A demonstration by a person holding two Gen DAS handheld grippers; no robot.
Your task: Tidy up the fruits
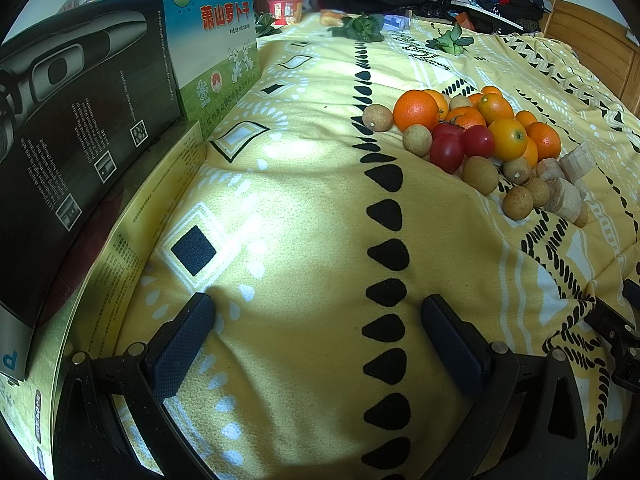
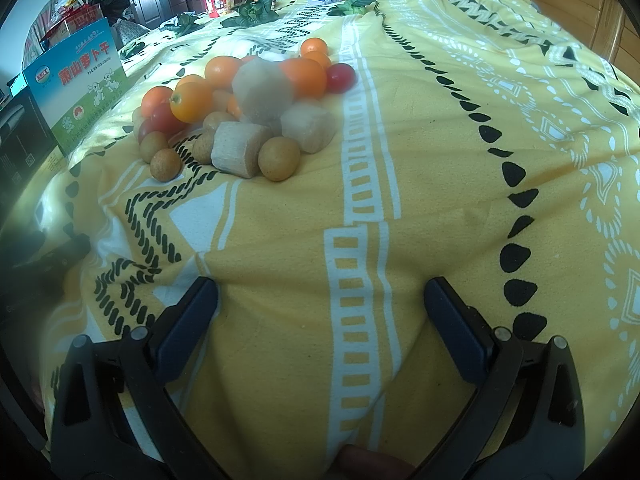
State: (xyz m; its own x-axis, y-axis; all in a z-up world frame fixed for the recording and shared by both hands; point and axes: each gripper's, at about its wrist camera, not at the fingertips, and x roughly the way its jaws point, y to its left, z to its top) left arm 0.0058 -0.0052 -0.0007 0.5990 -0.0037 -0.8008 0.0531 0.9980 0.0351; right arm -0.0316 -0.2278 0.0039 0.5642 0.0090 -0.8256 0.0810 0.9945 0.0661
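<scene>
A pile of fruit lies on the yellow patterned cloth [image 1: 304,208]: oranges [image 1: 416,110], red cherry tomatoes [image 1: 447,153], brown longans [image 1: 480,175] and pale cut chunks [image 1: 564,198]. In the right wrist view the same pile sits upper left, with a pale chunk [image 2: 240,149], a longan [image 2: 279,159], a yellow-orange fruit [image 2: 191,102] and a red tomato [image 2: 341,77]. My left gripper [image 1: 318,320] is open over bare cloth, well short and left of the pile. My right gripper [image 2: 321,300] is open too, nothing between its fingers, the pile ahead to its left.
Boxes stand along the left: a black one [image 1: 80,128], a blue-green one [image 1: 216,40] and a flat yellow one [image 1: 132,248]. Leafy greens [image 1: 360,28] and a red cup [image 1: 285,10] sit at the far end, clothes behind. A wooden bed frame [image 2: 568,4] is at right.
</scene>
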